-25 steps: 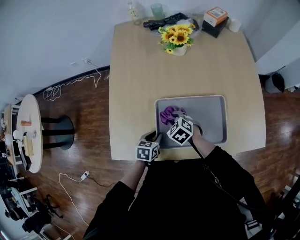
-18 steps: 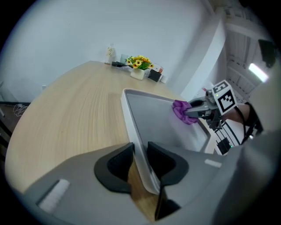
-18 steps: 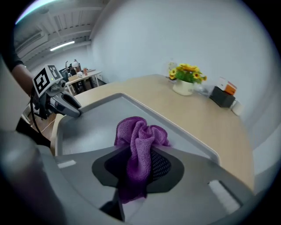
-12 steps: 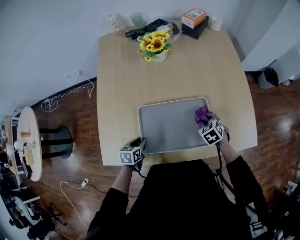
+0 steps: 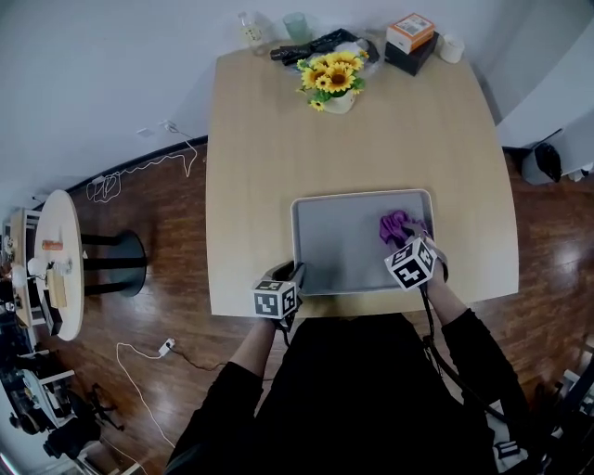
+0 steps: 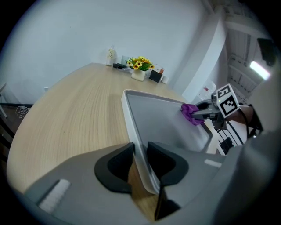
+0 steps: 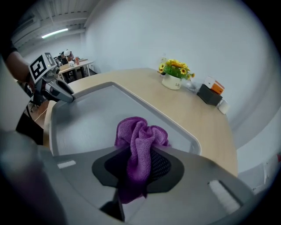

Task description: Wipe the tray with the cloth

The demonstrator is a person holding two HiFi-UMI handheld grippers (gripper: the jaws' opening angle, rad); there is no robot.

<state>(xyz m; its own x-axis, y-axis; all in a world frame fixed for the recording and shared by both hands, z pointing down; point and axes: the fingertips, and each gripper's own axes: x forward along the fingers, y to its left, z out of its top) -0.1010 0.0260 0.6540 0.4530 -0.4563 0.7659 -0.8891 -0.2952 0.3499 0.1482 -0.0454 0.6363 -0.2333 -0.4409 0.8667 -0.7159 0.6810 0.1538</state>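
Two grippers worked at one grey tray on a pale wooden table. From the head view, the tray lay near the table's front edge, with the left gripper at its near left corner and the right gripper over its right part. That view did not show how either pair of jaws stood.

The left gripper view did: the jaws were pressed onto the tray's raised rim, one pad outside and one inside, with the rim running up between them. Across the tray it also showed the right gripper's tip pushing the purple cloth down near the far rim.

The right gripper view showed what the others hid. The jaws pinched one bunched cloth, a fold hanging down between the pads and the rest puffed out ahead onto the tray floor, close to the right rim. It also caught desks in a room behind the left gripper.

Only the head view took in the dark wooden floor, one small round side table and white cables.

At the table's far edge stood one pot of sunflowers, one bottle, one glass, one white cup and one orange-topped box on a black one.
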